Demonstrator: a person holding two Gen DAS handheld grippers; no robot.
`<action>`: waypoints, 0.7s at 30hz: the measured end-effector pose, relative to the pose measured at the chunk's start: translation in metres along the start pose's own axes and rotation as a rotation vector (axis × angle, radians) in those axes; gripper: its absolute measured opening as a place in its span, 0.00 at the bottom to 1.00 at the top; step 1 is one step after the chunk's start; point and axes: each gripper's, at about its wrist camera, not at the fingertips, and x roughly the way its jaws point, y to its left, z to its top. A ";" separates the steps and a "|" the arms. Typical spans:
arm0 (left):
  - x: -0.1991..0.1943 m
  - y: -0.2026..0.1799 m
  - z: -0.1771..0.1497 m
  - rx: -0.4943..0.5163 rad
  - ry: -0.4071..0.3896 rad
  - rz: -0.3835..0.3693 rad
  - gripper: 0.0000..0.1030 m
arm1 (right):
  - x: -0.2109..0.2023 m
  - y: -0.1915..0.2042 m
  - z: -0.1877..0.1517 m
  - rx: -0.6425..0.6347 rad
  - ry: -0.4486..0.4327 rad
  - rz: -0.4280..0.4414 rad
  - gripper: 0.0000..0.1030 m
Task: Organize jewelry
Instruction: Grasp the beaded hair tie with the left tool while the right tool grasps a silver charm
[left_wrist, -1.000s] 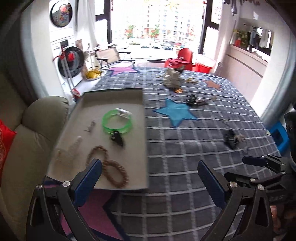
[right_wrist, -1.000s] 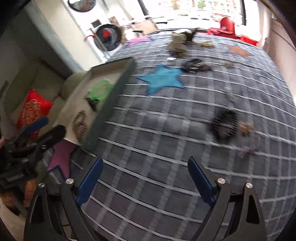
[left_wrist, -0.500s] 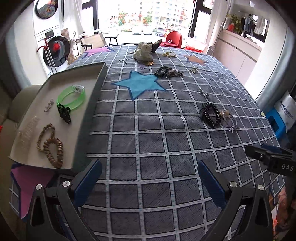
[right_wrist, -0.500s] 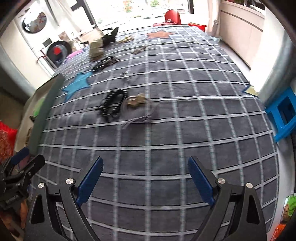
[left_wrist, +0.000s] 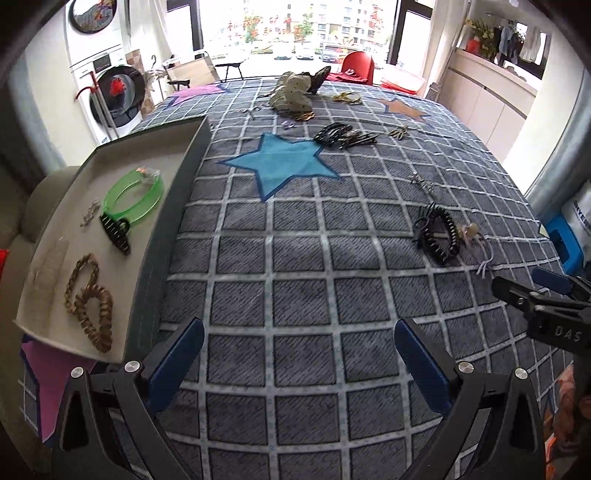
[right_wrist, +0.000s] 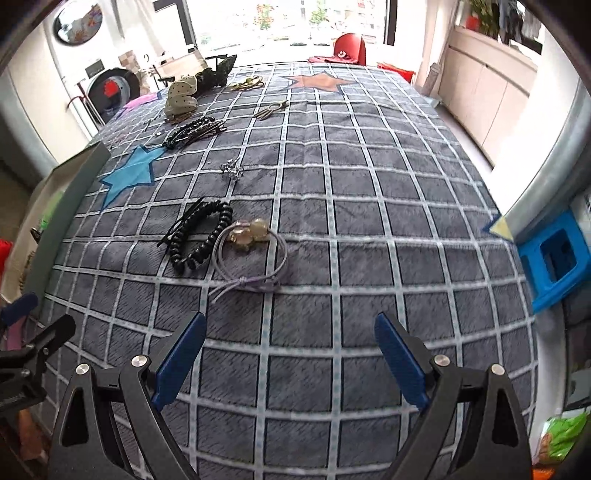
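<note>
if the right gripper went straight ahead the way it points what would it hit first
Probably the purple hair tie with beads, lying just ahead of the open right gripper, slightly left of its centre line. The black coil tie lies further left. Depth is hard to judge.

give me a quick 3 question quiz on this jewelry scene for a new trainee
1. True or false: the green bangle lies inside the tray.
2. Multiple choice: what lies right beside the black spiral hair tie on the checked cloth?
A. a red comb
B. a lilac hair elastic with pale beads
C. a wristwatch
3. Fill in: both the left claw and the right claw are ____ and hold nothing.

Key: 1 true; 2 B; 3 open.
</note>
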 end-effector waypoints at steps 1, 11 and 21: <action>0.000 -0.002 0.003 0.005 -0.004 -0.004 1.00 | 0.001 0.000 0.002 -0.004 0.001 0.002 0.91; 0.013 -0.022 0.029 0.023 -0.030 -0.040 0.95 | 0.010 -0.008 0.051 0.031 -0.049 0.082 0.89; 0.027 -0.022 0.041 0.021 -0.024 -0.053 0.95 | 0.058 0.025 0.096 -0.079 -0.006 0.116 0.67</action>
